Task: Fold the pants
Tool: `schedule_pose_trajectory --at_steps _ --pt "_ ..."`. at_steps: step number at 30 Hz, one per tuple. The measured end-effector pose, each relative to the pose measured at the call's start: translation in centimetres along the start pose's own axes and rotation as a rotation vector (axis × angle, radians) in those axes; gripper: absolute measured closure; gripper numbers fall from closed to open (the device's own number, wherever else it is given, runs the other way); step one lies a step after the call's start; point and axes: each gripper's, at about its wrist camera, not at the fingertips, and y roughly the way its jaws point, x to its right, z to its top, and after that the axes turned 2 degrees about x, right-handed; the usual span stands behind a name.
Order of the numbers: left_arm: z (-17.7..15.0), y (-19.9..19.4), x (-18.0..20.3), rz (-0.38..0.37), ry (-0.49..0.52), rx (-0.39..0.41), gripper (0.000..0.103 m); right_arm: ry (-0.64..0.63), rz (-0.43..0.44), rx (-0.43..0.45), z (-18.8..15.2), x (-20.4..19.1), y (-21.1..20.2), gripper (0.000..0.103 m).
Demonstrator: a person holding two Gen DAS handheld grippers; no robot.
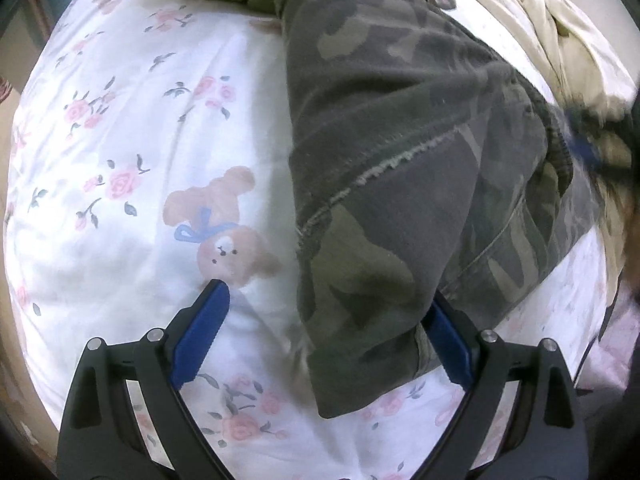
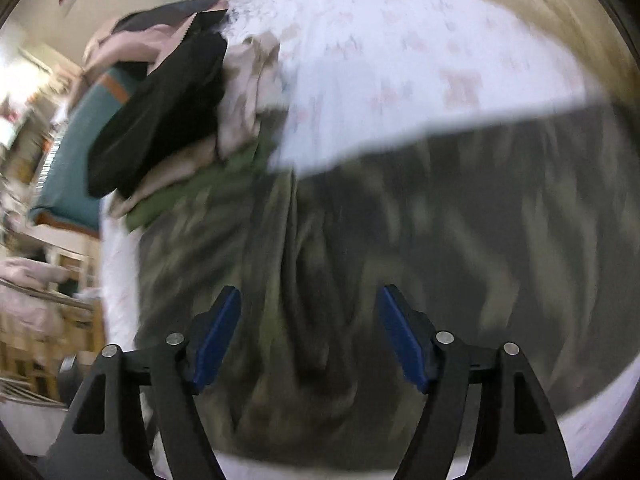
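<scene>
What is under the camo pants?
The camo pants lie on a white bedsheet printed with pink roses and a teddy bear. The sheet directly beneath the pants is covered, so anything there is hidden.

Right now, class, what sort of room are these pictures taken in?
Most likely a bedroom: camouflage pants lie on a floral bedsheet, with a pile of other clothes at its edge.

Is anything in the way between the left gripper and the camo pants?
Nothing visible. The left gripper is open right over the near end of the pants, which lie on the flowery bedsheet.
</scene>
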Motion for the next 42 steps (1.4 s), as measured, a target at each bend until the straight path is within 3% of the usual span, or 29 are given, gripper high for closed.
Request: schedule_pose_trajectory --at_steps 3,4,5,7,12,16,19,20,22,23,27,29,30,31,33,34,35,38,40,42 --pt "-0.1 -0.3 -0.1 0.015 0.005 0.022 0.011 0.088 0.052 -0.079 -3.7 1.2 2.4 0.028" --pt "-0.1 -0.5 -0.1 0.019 0.003 0.028 0.011 0.089 0.069 -0.090 -4.3 1.2 3.4 0.051" --pt "-0.7 -0.7 -0.2 0.019 -0.005 0.034 0.011 0.069 0.078 -0.072 -4.9 0.8 3.6 0.068" --pt "-1.0 -1.6 -0.5 0.014 -0.034 0.055 0.011 0.057 0.065 -0.037 -5.4 0.2 2.6 0.087" --pt "-1.4 -3.6 -1.2 -0.016 -0.077 0.123 0.011 0.159 0.168 0.029 -7.7 -0.6 -2.7 0.088" --pt "-1.1 -3.2 -1.8 -0.014 -0.090 0.110 0.011 0.230 0.070 -0.019 -9.1 1.6 -1.4 0.086" --pt "-1.3 -2.6 -2.2 -0.025 -0.115 0.071 0.011 0.260 0.019 -0.118 -10.0 3.4 2.2 0.074" --pt "-0.9 -2.6 -2.1 -0.026 -0.119 0.065 0.011 0.275 0.026 -0.116 -10.2 3.6 1.7 0.070" --pt "-1.0 -2.5 -1.8 -0.028 -0.115 0.059 0.011 0.237 -0.012 -0.081 -9.8 2.8 -0.4 0.045" --pt "-1.0 -2.4 -1.6 -0.021 -0.104 0.057 0.011 0.203 -0.048 -0.045 -9.6 2.1 -1.9 0.044" --pt "-0.5 -1.3 -0.8 0.025 -0.067 0.049 0.011 0.037 -0.210 0.163 -8.4 -0.9 -6.6 0.044" --pt "-0.6 -0.3 -0.7 0.051 -0.057 0.018 0.011 -0.032 -0.161 0.212 -7.5 -2.4 -6.3 0.047" --pt "-0.6 0.4 -0.5 0.062 -0.043 -0.002 0.011 -0.056 -0.101 0.193 -7.2 -2.7 -5.3 0.055" --pt "-0.6 0.8 -0.2 0.080 -0.024 -0.004 0.010 -0.069 -0.033 0.140 -7.0 -2.9 -3.5 0.074" --pt "-0.6 1.2 0.3 0.108 0.014 -0.013 0.008 -0.063 -0.063 0.051 -7.3 -2.3 -0.3 0.079" --pt "-0.6 1.3 0.3 0.109 0.012 -0.025 0.007 -0.066 -0.103 0.035 -7.5 -1.8 1.3 0.087" --pt "-0.6 1.3 0.3 0.109 0.005 -0.033 0.006 -0.068 -0.135 0.020 -7.6 -1.4 2.4 0.087" --pt "-0.4 0.8 0.3 0.100 -0.013 -0.052 0.009 -0.044 -0.125 -0.006 -7.2 -0.4 2.9 0.087" --pt "0.4 -0.7 -0.2 0.026 -0.068 -0.046 0.010 -0.013 -0.101 -0.001 -7.0 -0.7 1.3 0.084" --pt "1.8 -2.6 -1.0 -0.035 -0.104 0.015 0.010 0.023 -0.041 0.036 -6.8 -0.6 -1.5 0.080"
